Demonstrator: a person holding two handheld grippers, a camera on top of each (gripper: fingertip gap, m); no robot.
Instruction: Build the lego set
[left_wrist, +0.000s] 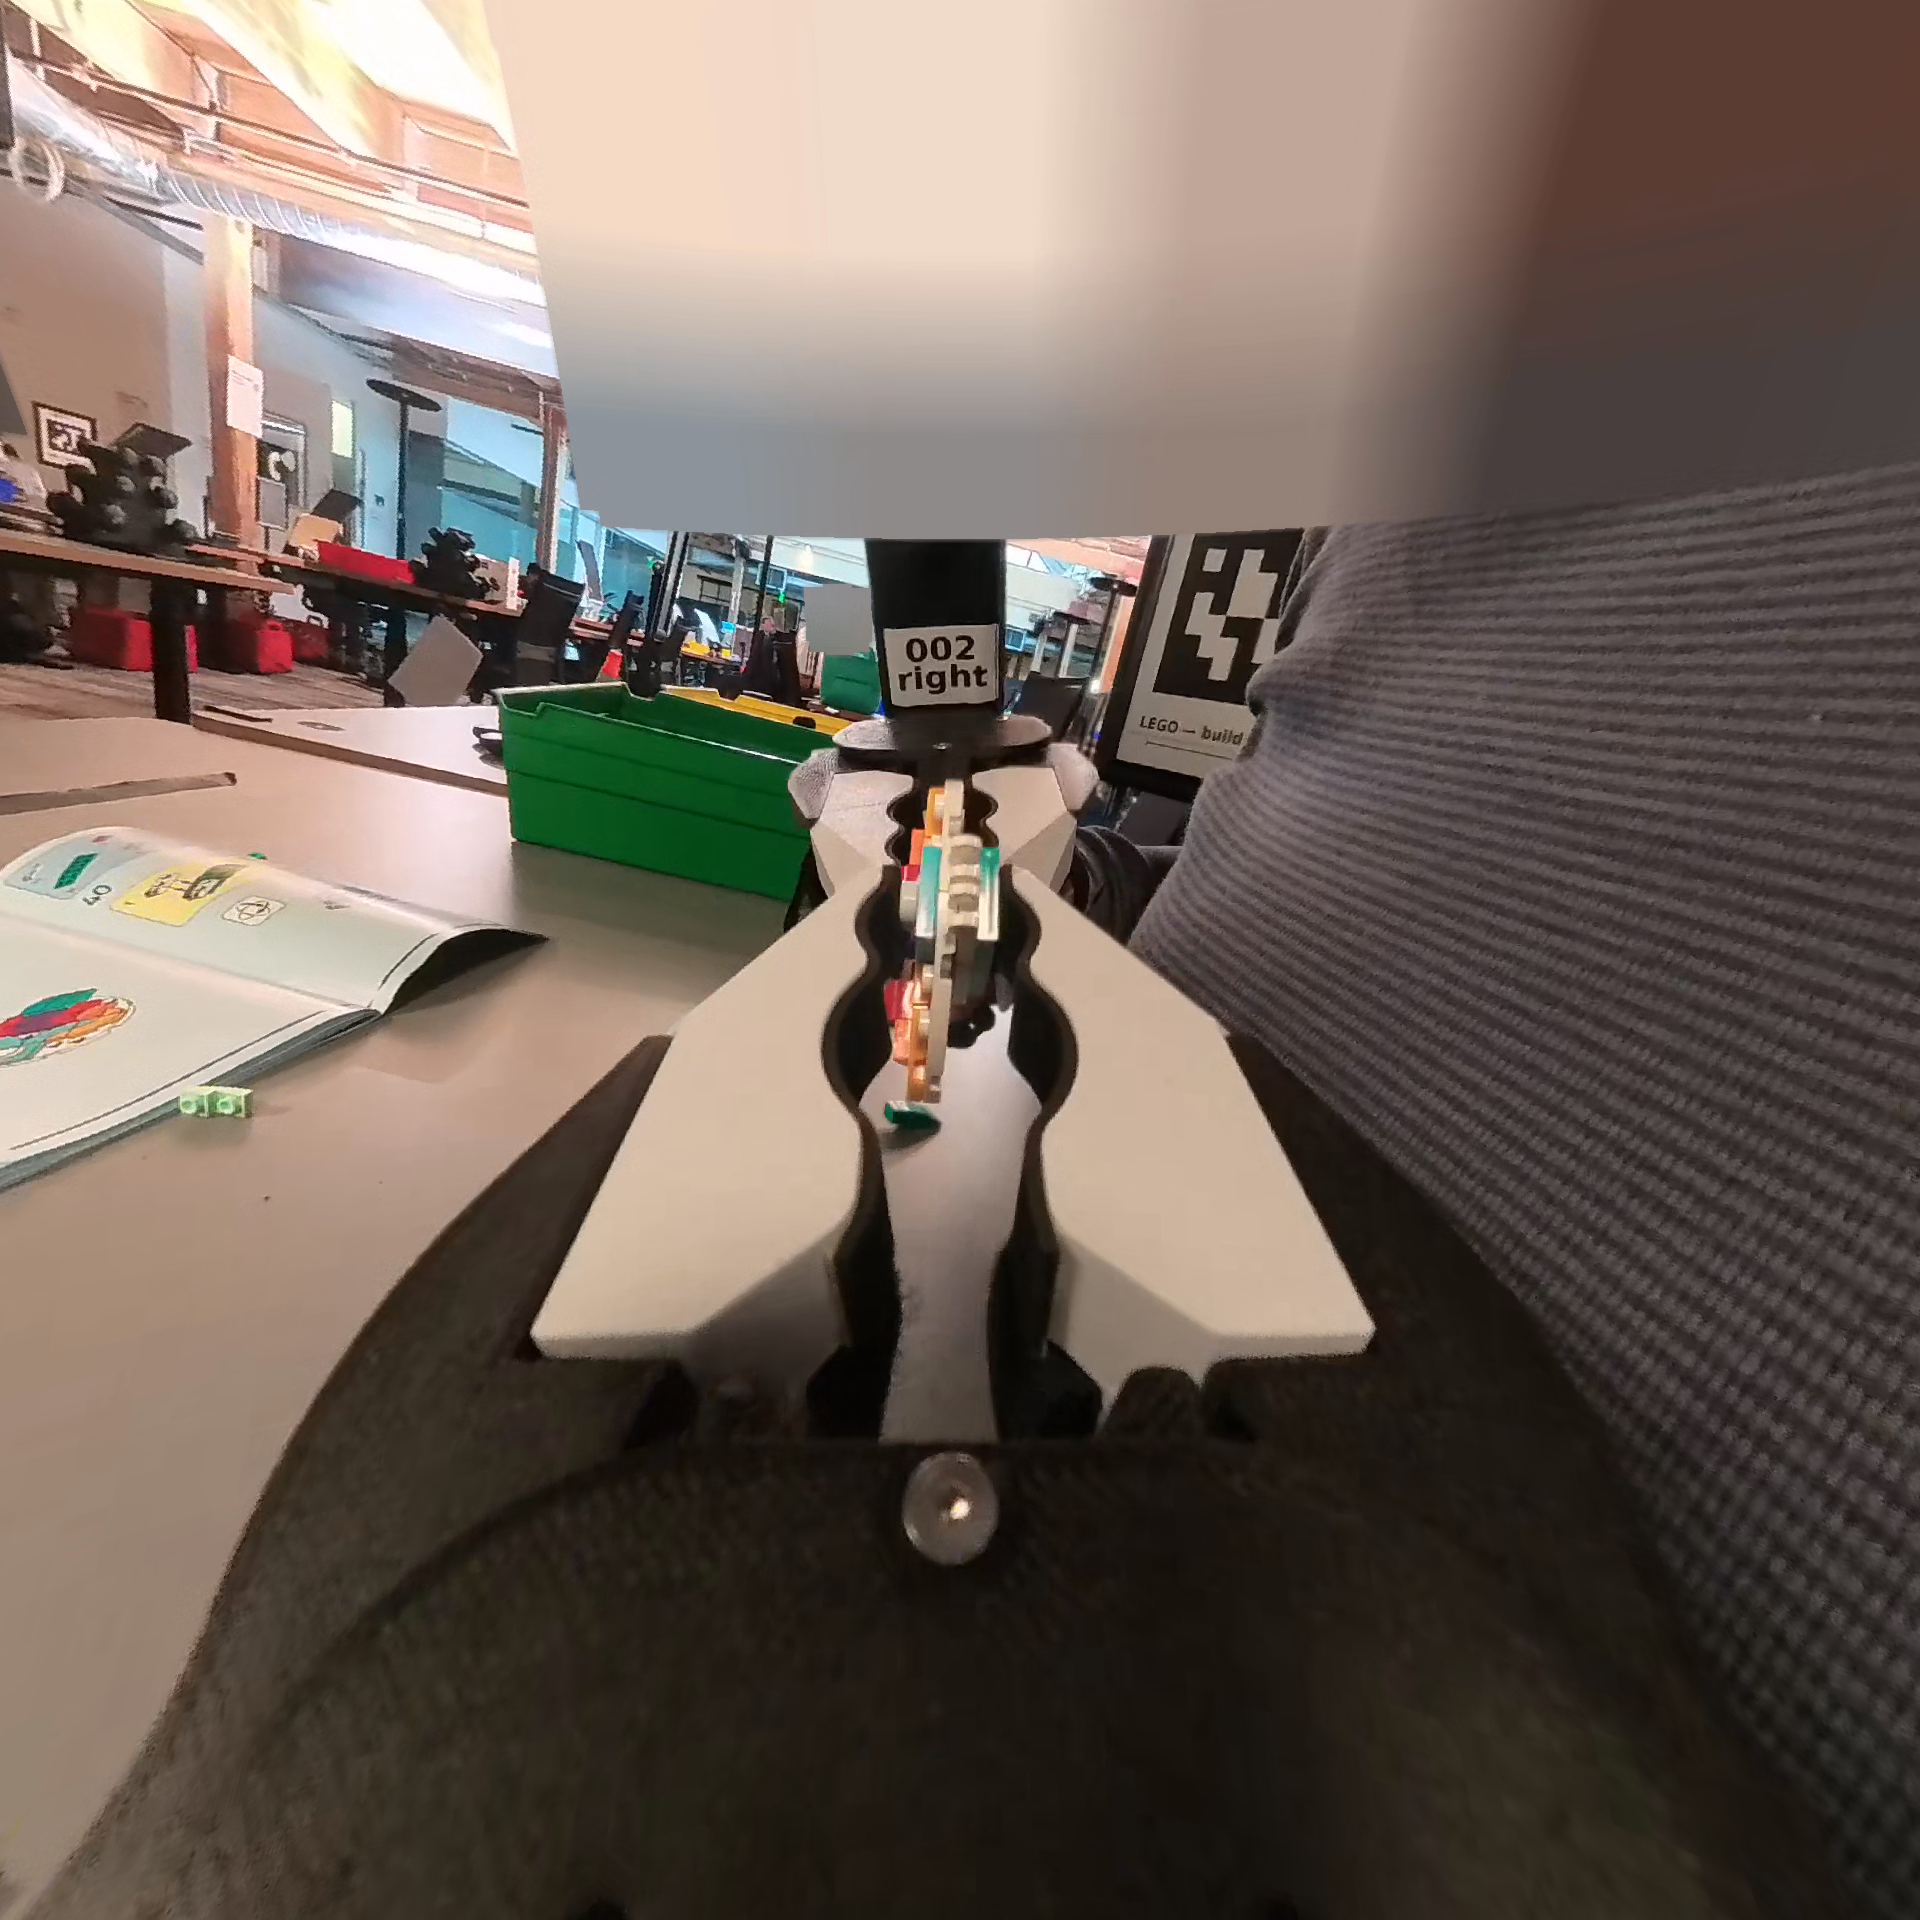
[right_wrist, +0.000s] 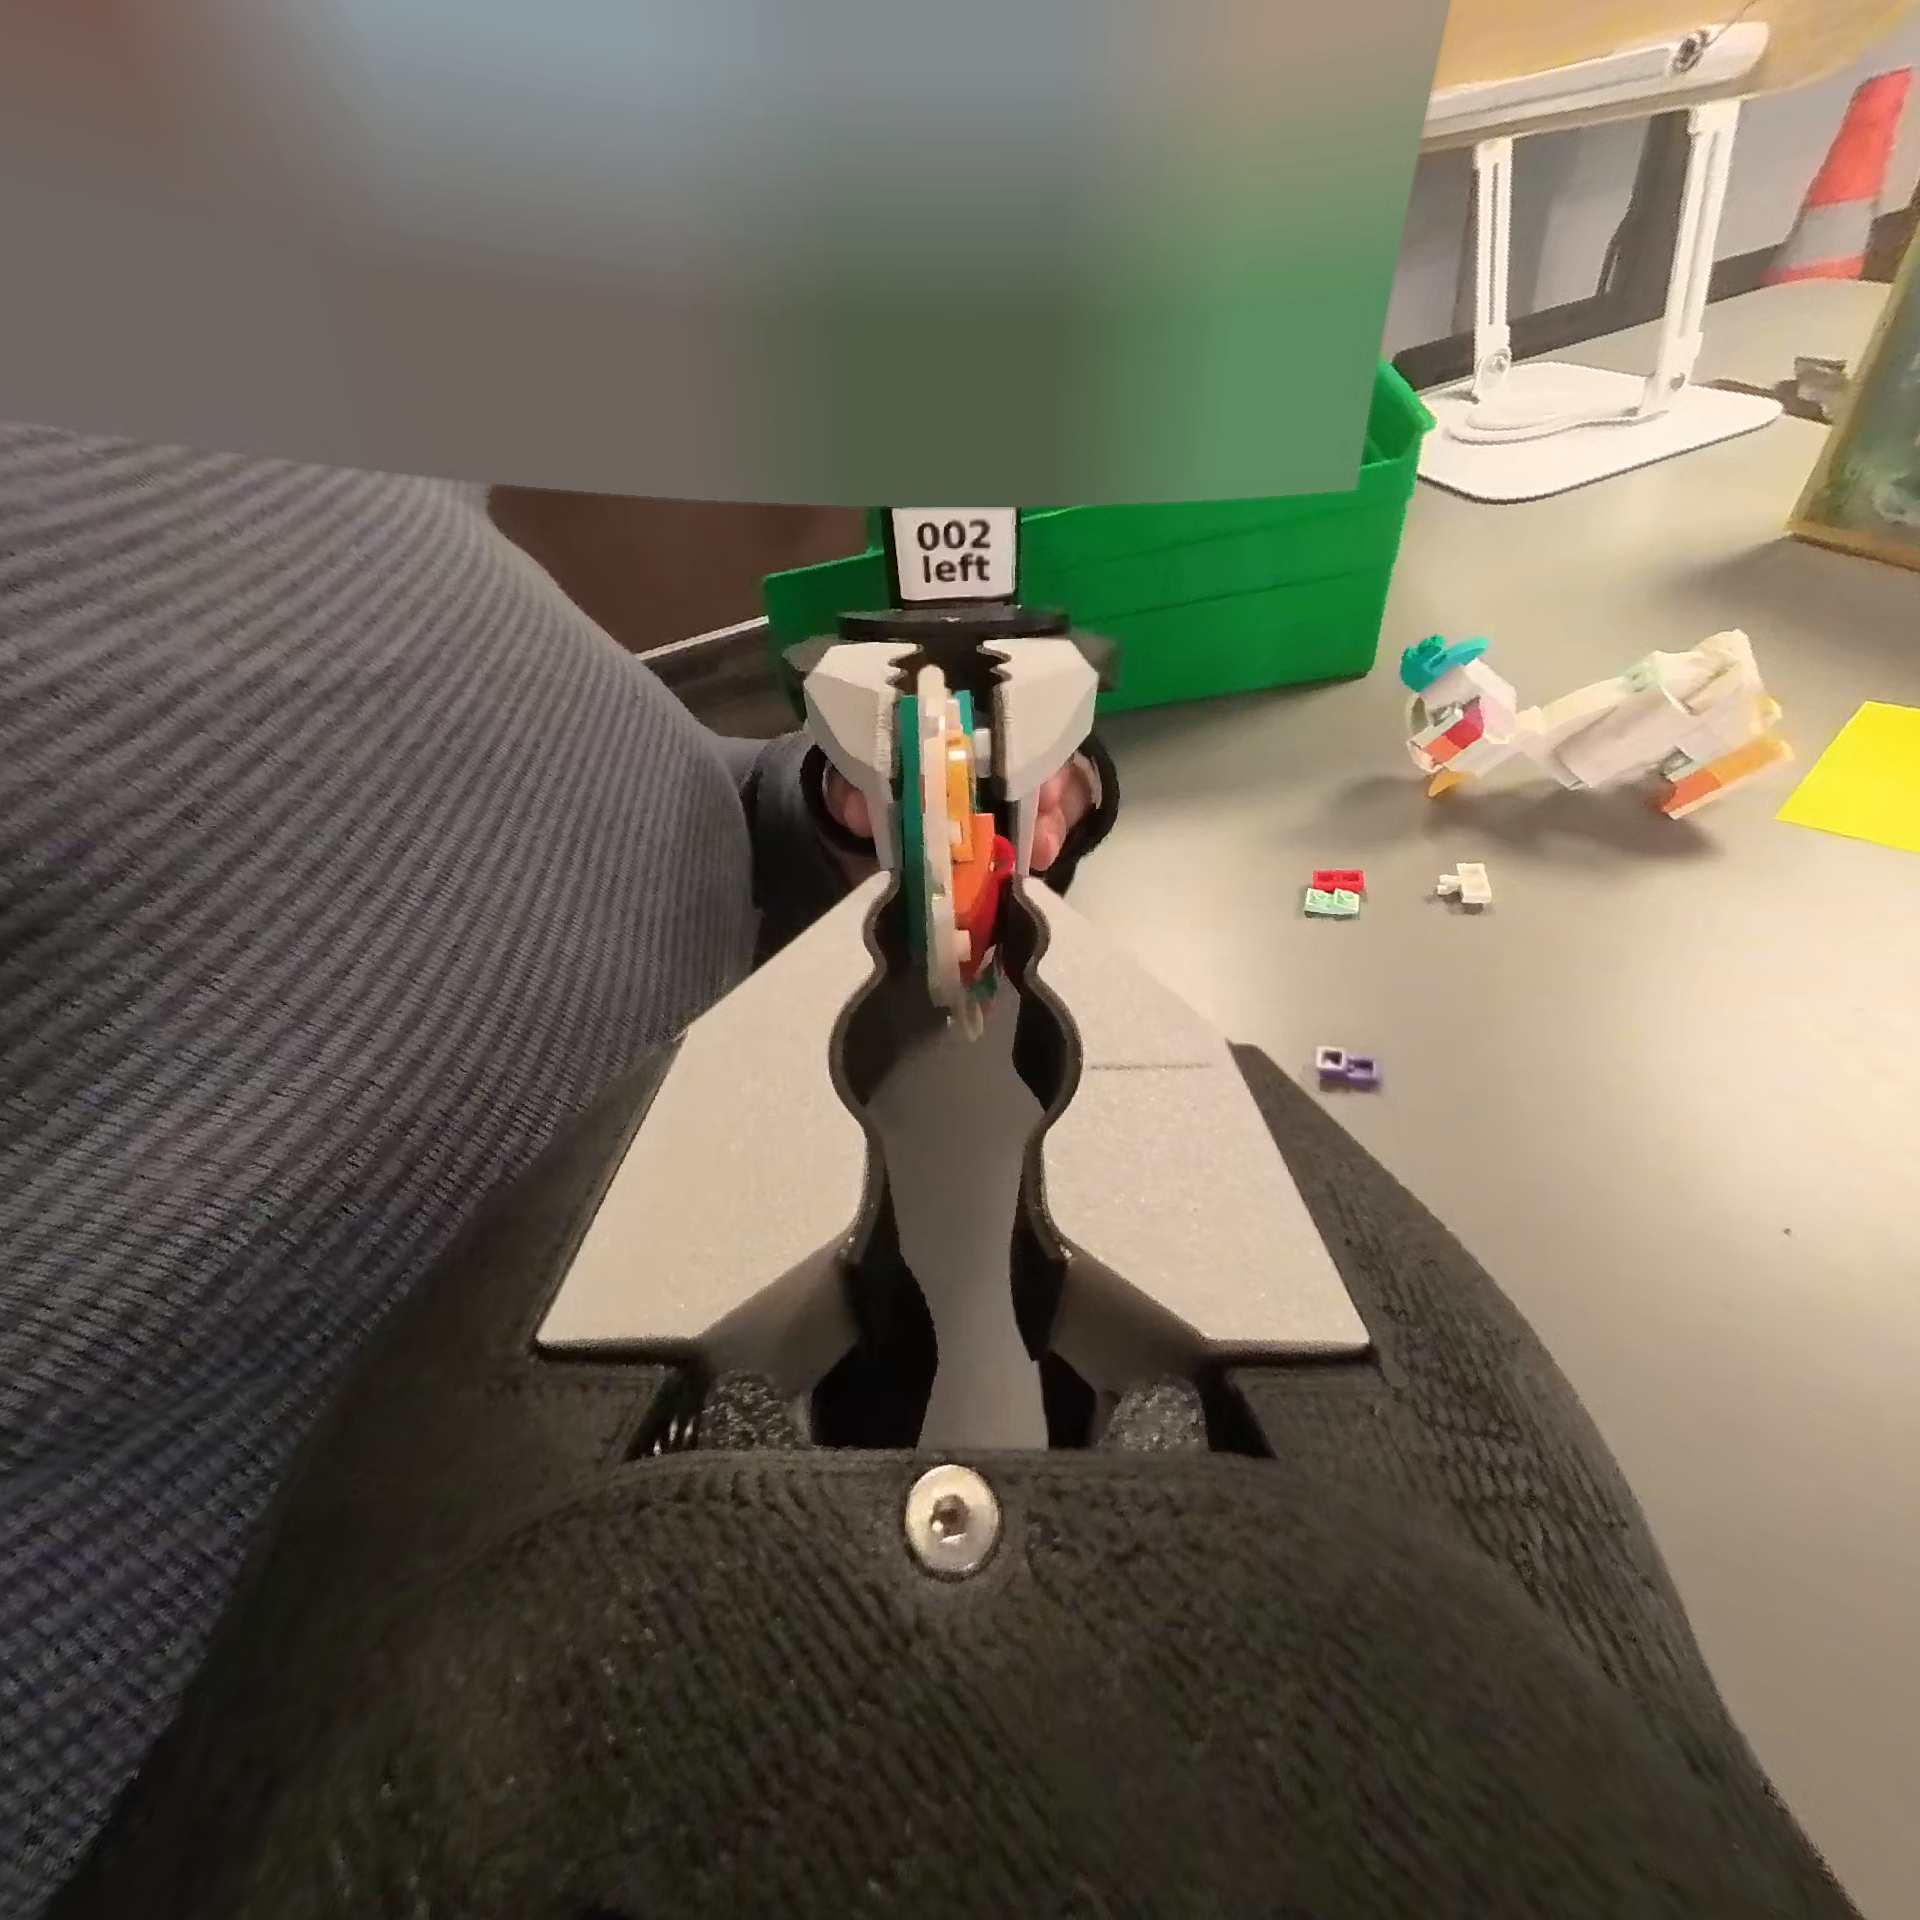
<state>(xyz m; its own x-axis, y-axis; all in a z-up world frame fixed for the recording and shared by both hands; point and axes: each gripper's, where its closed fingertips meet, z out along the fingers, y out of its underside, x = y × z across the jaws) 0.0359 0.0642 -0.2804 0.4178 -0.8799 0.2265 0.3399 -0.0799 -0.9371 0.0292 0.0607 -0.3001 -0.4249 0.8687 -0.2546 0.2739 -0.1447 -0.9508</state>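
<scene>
A flat lego sub-assembly (left_wrist: 948, 935) of white, teal, orange and red plates is held edge-on in the air between both grippers. My left gripper (left_wrist: 951, 894) is shut on its near end. My right gripper (left_wrist: 945, 800) faces it and is shut on the far end. In the right wrist view the sub-assembly (right_wrist: 951, 831) sits between my right gripper (right_wrist: 956, 914) and the left gripper (right_wrist: 948, 707) opposite. A white lego bird body (right_wrist: 1590, 727) with a teal crest and orange parts lies on the table at the right. A small teal piece (left_wrist: 909, 1117) shows below the sub-assembly.
An open instruction booklet (left_wrist: 177, 987) lies at the left with a light-green brick (left_wrist: 216, 1101) beside it. Green bins (right_wrist: 1247, 582) stand behind. Loose red and mint (right_wrist: 1335, 894), white (right_wrist: 1465, 883) and purple (right_wrist: 1349, 1070) pieces and a yellow sheet (right_wrist: 1860, 769) lie on the grey table (right_wrist: 1558, 1195). A person's striped sleeve (left_wrist: 1558, 935) is close. The grippers are tip to tip, or close to it.
</scene>
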